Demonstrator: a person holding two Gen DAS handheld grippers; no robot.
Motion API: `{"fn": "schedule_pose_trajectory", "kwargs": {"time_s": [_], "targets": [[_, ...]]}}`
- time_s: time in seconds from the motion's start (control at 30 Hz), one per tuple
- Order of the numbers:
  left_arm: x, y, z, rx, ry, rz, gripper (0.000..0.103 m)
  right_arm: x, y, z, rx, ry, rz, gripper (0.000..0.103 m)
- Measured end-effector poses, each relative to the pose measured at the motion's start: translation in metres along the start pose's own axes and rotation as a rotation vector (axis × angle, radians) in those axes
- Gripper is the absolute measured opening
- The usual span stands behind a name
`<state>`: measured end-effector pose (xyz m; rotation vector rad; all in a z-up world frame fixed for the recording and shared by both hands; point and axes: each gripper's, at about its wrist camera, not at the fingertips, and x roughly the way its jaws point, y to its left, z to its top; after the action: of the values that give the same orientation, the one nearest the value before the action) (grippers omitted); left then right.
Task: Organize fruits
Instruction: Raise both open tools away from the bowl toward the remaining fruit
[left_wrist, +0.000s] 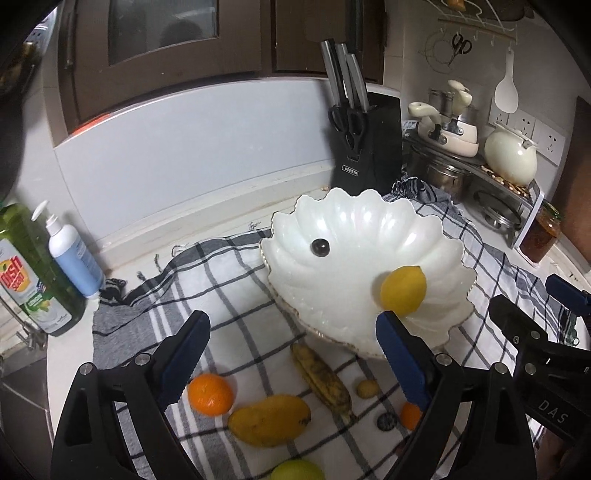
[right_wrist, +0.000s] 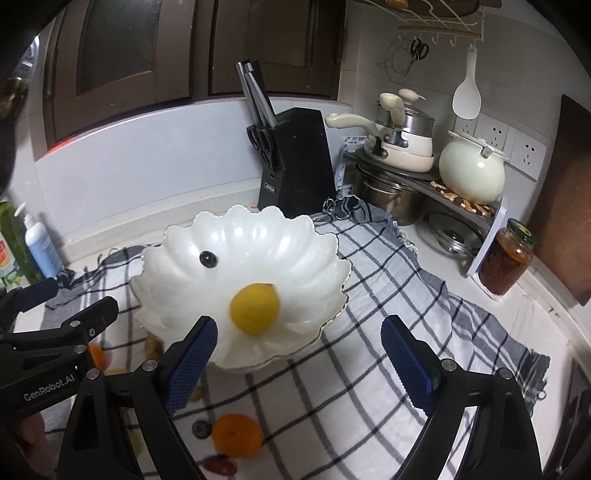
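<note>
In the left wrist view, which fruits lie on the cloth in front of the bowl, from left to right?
Orange → mango → banana → small yellowish fruit → small orange fruit, partly hidden by the jaws.

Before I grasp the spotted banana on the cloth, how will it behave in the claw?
The banana looks overripe, its skin heavily dark-spotted, so probably soft and easily bruised. Long and curved, it should hardly roll. It lies flat on the checked cloth, so grasping across its width seems easiest.

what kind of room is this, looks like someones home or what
Most likely a home kitchen counter. A black knife block holding steel-handled knives and scissors stands by the wall, cream saucepans and a steel pot are stacked on a metal rack, and a green dish soap bottle stands at the left.
</note>
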<state>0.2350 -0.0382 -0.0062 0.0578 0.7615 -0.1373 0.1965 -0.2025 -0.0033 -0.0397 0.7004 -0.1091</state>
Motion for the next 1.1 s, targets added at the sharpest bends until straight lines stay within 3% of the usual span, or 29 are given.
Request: {"fn": "schedule_pose_trajectory", "kwargs": {"time_s": [0.3, 1.1], "targets": [[-0.021, 0.003, -0.02, -0.018, -0.009, -0.001, 0.092, -0.023, 0.006, -0.015, -0.004, -0.039, 0.032, 0.091], [-0.018, 0.008, -0.07, -0.021, 0.038, 0.019, 0.092, -0.015, 0.009, -0.056, -0.001, 0.02, 0.071, 0.091]]}}
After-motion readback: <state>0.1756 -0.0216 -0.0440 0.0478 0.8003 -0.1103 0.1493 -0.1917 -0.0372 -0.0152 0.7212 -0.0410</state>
